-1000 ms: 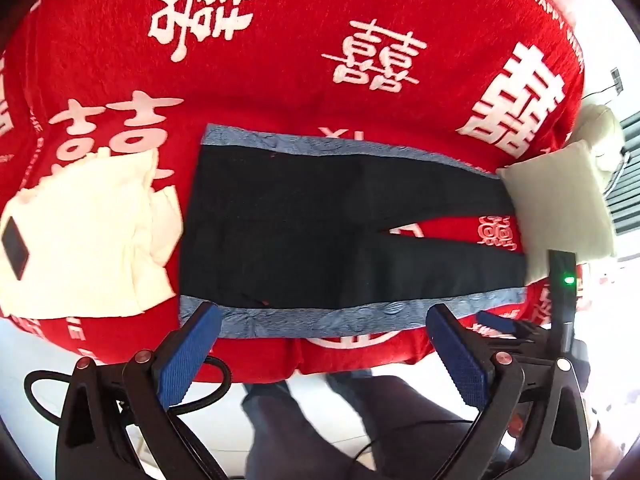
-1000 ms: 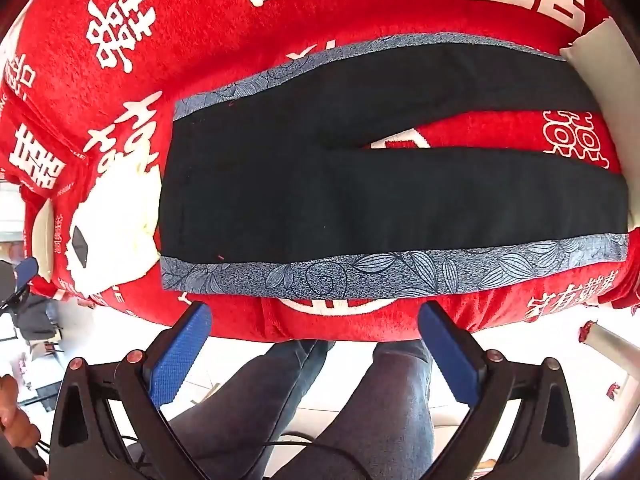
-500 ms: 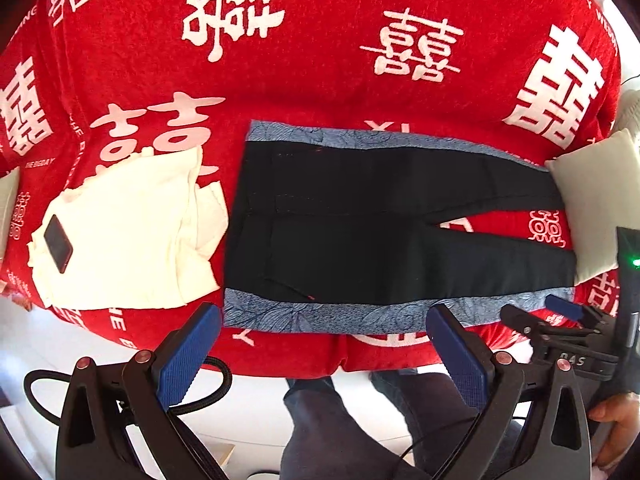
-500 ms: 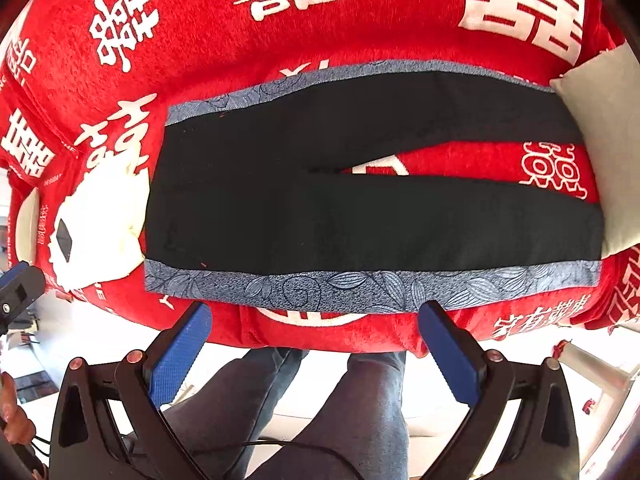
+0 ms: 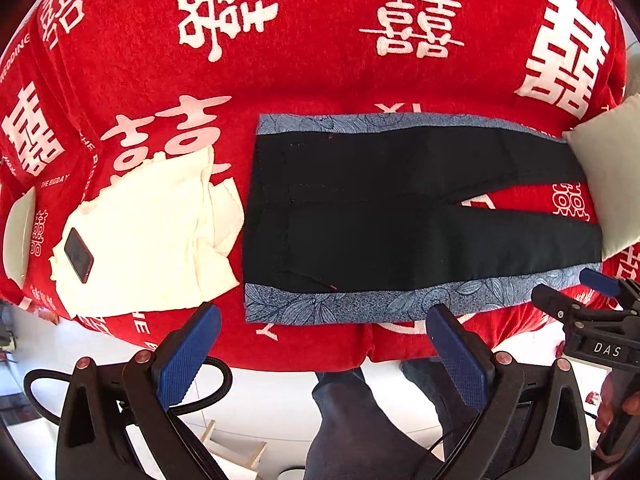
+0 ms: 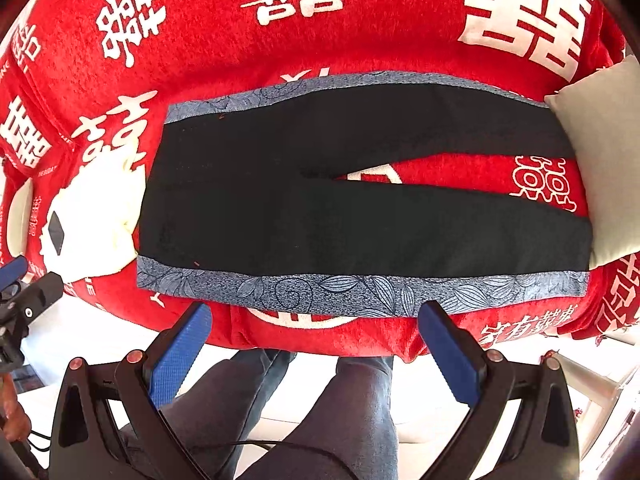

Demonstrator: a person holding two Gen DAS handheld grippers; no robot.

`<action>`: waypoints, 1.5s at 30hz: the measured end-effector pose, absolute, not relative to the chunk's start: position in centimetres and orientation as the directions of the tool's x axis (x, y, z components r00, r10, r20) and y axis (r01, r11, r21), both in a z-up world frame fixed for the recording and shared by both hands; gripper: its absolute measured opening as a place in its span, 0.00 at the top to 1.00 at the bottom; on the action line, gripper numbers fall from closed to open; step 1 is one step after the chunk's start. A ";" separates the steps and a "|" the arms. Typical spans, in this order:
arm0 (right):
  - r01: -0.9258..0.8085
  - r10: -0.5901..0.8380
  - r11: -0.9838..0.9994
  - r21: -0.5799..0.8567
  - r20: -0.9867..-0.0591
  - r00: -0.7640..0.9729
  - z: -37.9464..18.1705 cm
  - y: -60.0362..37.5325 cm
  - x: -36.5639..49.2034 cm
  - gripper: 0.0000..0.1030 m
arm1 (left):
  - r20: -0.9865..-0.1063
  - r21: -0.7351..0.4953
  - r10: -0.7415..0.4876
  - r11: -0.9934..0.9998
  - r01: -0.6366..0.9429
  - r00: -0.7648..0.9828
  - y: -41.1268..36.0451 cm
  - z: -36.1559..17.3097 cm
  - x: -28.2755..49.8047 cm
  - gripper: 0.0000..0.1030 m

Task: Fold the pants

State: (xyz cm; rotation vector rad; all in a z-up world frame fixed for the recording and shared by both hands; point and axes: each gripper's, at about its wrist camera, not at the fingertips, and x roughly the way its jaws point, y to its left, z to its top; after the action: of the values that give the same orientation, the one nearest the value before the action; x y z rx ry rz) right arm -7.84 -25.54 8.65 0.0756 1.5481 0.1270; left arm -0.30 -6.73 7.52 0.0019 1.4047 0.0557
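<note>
We see the black pants with blue leaf-patterned side bands lying flat on the red blanket with white characters. Our left gripper and right gripper both hover wide open, holding nothing.

Red blanket with white characters, cream cloth bearing a dark phone, pale cushion

lighting bright and even in both views, daylight in character. floor below washes out near white. pants read as flat black, folds barely visible. strong fisheye bending and dark corners at every edge. centre sharp; rims slightly soft.
</note>
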 end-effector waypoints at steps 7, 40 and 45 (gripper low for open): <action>-0.021 0.124 0.992 0.123 -0.992 0.028 8.8 -26.0 -8.1 0.00 | -0.987 0.051 0.053 0.999 -0.018 0.153 -7.7 7.3 -0.6 0.00; -0.074 0.139 0.988 0.134 -0.988 0.063 9.5 -26.1 -9.3 0.00 | -0.988 0.070 0.072 0.997 -0.023 0.134 -9.8 6.6 -2.5 0.00; -0.111 0.154 0.983 0.147 -0.987 0.055 9.3 -26.3 -9.0 0.00 | -0.988 0.081 0.087 0.995 -0.054 0.130 -10.6 6.6 -3.1 0.00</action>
State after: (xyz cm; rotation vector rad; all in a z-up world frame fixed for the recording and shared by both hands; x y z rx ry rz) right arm -8.95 -26.31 9.29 0.0346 1.5021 0.2013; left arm -3.14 -10.56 6.56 0.0277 1.4368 0.1028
